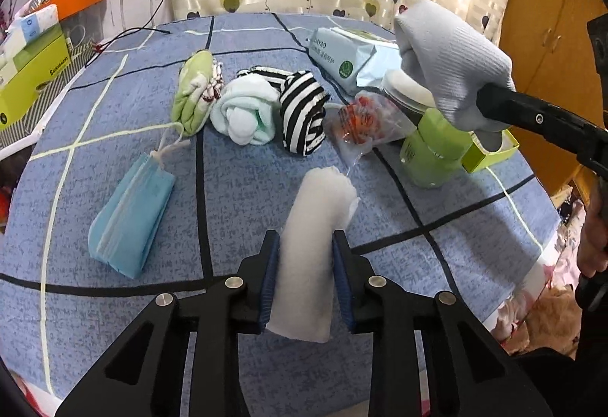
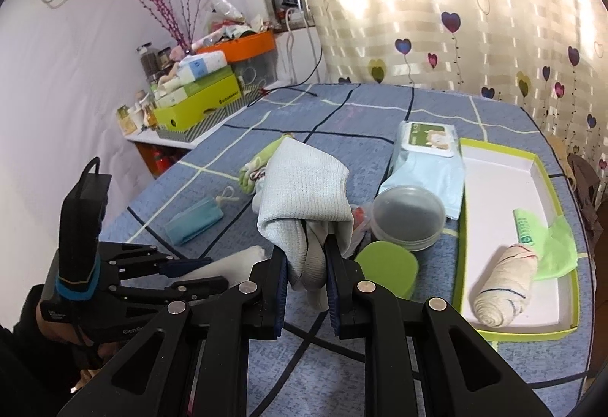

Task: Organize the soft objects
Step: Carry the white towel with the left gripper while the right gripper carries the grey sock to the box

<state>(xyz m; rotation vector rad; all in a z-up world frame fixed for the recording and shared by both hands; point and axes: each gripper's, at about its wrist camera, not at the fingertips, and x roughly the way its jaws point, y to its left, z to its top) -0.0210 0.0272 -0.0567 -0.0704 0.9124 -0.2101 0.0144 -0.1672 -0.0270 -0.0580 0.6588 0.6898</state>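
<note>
Where legible, green box [image 1: 30,75]: "Suguanaxe"

The white roll [image 1: 311,257] looked like soft, fuzzy cloth; the grey sock [image 2: 304,189] was ribbed knit. At two o'clock, the wipes pack [image 1: 349,56] seemed glossy plastic. The bedspread [image 1: 235,189] was matt woven fabric.

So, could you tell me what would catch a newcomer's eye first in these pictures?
Probably the pale grey sock bunched in the right gripper, held up above the blue checked bedspread. Next, the white rolled cloth between the left gripper pads, and the black-and-white striped bundle just beyond it.
</note>
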